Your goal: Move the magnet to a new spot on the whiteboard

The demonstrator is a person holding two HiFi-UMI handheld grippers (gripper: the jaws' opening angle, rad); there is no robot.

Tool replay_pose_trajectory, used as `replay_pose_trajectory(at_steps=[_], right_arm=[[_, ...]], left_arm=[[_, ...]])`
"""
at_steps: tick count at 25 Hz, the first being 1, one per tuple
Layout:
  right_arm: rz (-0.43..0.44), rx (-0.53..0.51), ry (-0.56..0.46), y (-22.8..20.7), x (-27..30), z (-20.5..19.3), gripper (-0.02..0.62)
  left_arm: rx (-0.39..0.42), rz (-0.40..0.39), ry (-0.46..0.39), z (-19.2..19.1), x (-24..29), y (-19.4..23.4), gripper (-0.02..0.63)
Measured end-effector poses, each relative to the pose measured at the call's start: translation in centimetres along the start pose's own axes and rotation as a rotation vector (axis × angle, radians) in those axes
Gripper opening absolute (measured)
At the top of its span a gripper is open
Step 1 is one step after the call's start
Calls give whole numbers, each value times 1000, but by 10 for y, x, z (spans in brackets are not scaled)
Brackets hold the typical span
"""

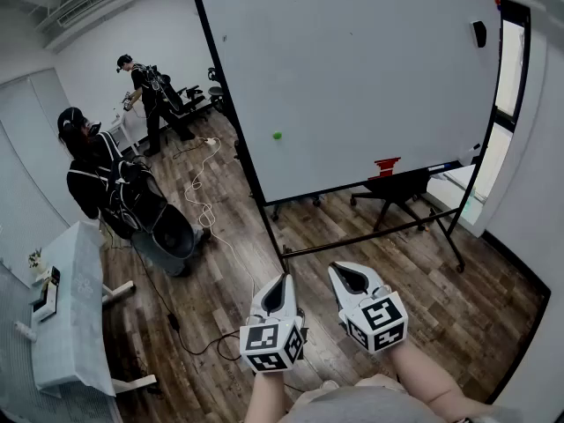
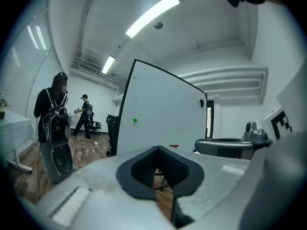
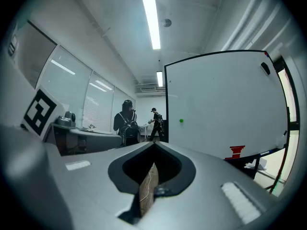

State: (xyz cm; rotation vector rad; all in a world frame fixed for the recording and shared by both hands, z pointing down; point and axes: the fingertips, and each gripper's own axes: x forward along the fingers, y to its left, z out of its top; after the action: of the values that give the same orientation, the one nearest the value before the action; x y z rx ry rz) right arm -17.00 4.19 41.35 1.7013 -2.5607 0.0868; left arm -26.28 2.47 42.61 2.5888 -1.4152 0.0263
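In the head view, the left tool (image 1: 280, 282) and the right tool (image 1: 346, 274) sit side by side at the bottom centre of the frame, each held out on a forearm and each carrying a cube with square markers. Both point up the picture toward the whiteboard (image 1: 352, 77) and stay well short of it. The left gripper view shows the left tool (image 2: 156, 176) with its jaws pressed together and nothing between them, only a thin slit with wooden floor behind it. The right gripper view shows the right tool (image 3: 148, 178) in the same way, jaws together and empty.

The magnet (image 1: 278, 135), a small green dot, sticks to the whiteboard in the lower left part of its white face, well apart from both tools. It shows again as a green dot left of centre in the left gripper view (image 2: 135, 120) and in the right gripper view (image 3: 181, 120).

A red object (image 1: 386, 166) sits at the board's bottom edge, and a black eraser (image 1: 479, 33) clings near its upper right corner. At the left of the head view stands a person with a backpack (image 1: 97, 170), with a second person (image 1: 145, 91) farther up. A white cable (image 1: 207, 205) winds across the wooden floor (image 1: 220, 271), and a pale table (image 1: 70, 315) stands at the lower left
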Motion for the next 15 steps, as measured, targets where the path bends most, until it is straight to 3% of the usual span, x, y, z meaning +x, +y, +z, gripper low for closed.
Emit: replay_pose_trajectory(at_steps=[15], right_arm=[[6, -20, 7, 19, 19, -5, -3]], left_arm=[[-31, -26, -16, 5, -1, 19, 5]])
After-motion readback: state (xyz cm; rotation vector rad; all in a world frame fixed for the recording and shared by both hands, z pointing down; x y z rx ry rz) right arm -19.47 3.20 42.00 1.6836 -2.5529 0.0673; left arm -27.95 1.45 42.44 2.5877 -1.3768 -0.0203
